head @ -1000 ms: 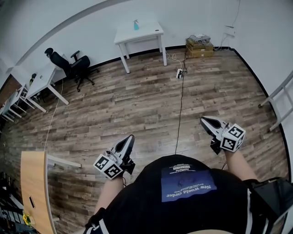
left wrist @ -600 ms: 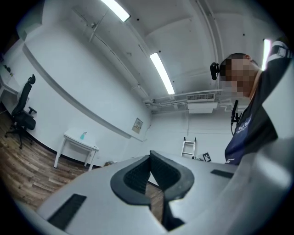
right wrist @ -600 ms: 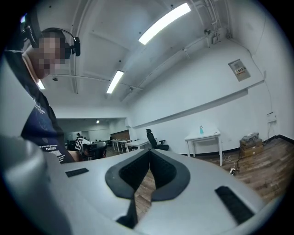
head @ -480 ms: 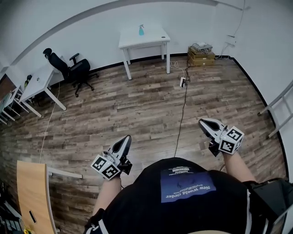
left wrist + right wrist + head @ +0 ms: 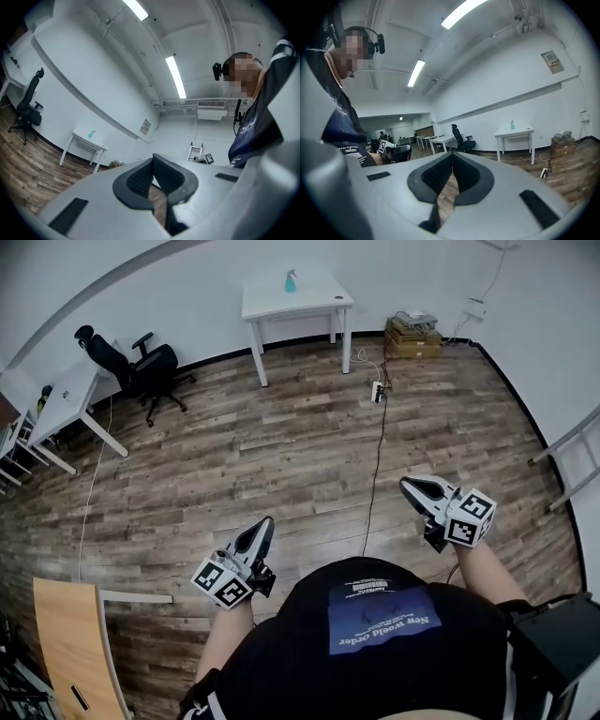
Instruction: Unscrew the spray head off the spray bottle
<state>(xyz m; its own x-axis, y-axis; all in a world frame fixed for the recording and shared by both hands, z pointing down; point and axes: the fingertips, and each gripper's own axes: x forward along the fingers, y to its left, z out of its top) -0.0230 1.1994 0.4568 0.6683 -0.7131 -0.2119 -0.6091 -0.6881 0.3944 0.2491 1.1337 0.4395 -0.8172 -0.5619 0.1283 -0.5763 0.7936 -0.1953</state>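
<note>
Left gripper [image 5: 266,521]: jaws together. In the left gripper view the two dark pads [image 5: 140,177] meet at the tip, with nothing between them. It is held low at the person's left side and points out over the floor.
Right gripper [image 5: 406,484]: jaws together too. In the right gripper view the ribbed pads [image 5: 465,174] touch along their front edge and hold nothing. It is at the person's right side, well apart from the left gripper.
Spray bottle [image 5: 291,281]: small and blue-green, standing upright on the table. It is near the table's back edge, a little left of the middle. It is across the room, well apart from both grippers.
Spray head: it looks to be on top of the bottle, but it is too small to tell more.
Table [image 5: 314,306]: white, on four legs, with its back edge against the far wall.
Floor [image 5: 262,456]: brown wood planks, lying between the person and the table.
Cable [image 5: 375,460]: black. It runs over the floor from near the person to a white power strip [image 5: 378,390] close to the table's right legs.
Boxes [image 5: 412,337]: a low stack by the wall, to the right of the table.
Chair [image 5: 141,367]: a black office chair to the left of the table, just beside a white desk [image 5: 66,401].
Wooden top [image 5: 70,643]: light wood, near the person's left side.
Person [image 5: 375,652]: dark shirt, with both forearms stretched forward.
</note>
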